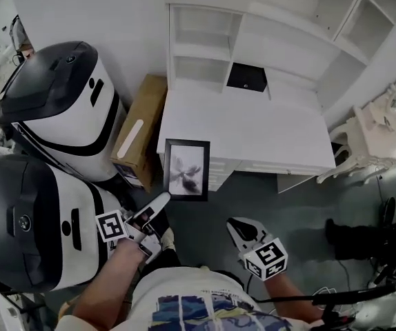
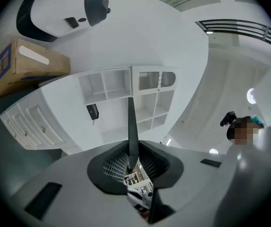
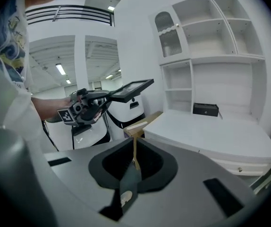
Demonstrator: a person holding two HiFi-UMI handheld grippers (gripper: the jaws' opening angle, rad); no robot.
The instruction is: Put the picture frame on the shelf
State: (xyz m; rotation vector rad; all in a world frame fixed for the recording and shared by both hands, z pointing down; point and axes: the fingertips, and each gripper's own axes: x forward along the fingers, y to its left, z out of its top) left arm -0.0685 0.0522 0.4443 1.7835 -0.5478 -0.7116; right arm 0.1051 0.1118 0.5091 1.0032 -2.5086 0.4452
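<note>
The picture frame [image 1: 186,169] is black with a pale flower print. It hangs in the air over the front left corner of the white desk [image 1: 267,133]. My left gripper [image 1: 161,202] is shut on its lower edge. In the left gripper view the frame [image 2: 131,122] shows edge-on as a thin dark strip pinched between the pads. The right gripper view shows the frame [image 3: 133,89] held roughly flat, left of the white shelf unit [image 3: 211,46]. My right gripper [image 1: 236,225] hovers over the floor before the desk, its jaws shut with nothing in them.
The shelf unit [image 1: 205,40] stands at the back of the desk, beside a small black box [image 1: 246,76]. A cardboard box [image 1: 143,129] leans left of the desk. Two large white and black machines [image 1: 67,102] crowd the left. A white chair [image 1: 374,133] stands at the right.
</note>
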